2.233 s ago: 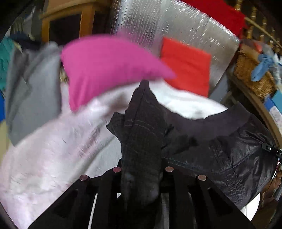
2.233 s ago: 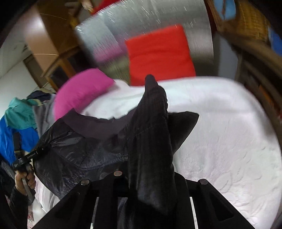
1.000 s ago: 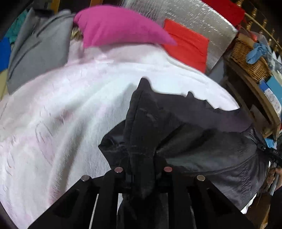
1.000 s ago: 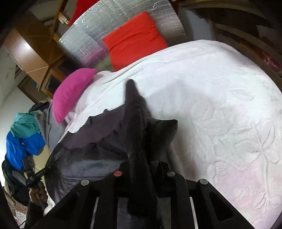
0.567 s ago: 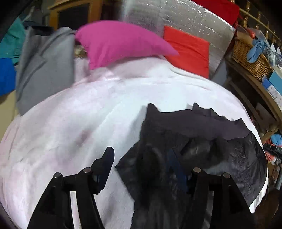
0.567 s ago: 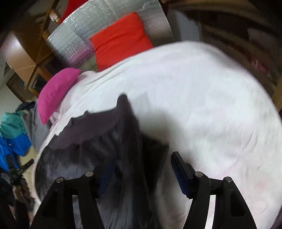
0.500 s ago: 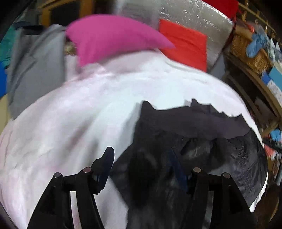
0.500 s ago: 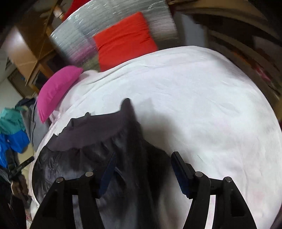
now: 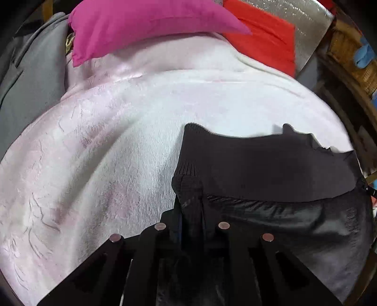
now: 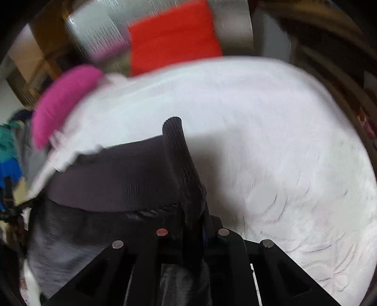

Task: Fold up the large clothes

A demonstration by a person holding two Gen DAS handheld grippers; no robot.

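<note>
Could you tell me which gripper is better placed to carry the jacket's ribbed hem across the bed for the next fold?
Neither clearly: left gripper and right gripper each pinch a hem corner of the black jacket.

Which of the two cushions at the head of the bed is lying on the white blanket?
The pink cushion: it lies on the white blanket, while the red cushion stands propped against the silver panel behind.

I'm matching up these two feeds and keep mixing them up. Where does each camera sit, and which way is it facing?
Left wrist: on the left gripper, angled down over the white bed cover toward the pink pillow; only its own fingers show, pinching the black jacket.
Right wrist: on the right gripper, angled down likewise; its fingers pinch the jacket's ribbed hem.
Shared: jacket, bed cover, pink pillow, red cushion.
</note>
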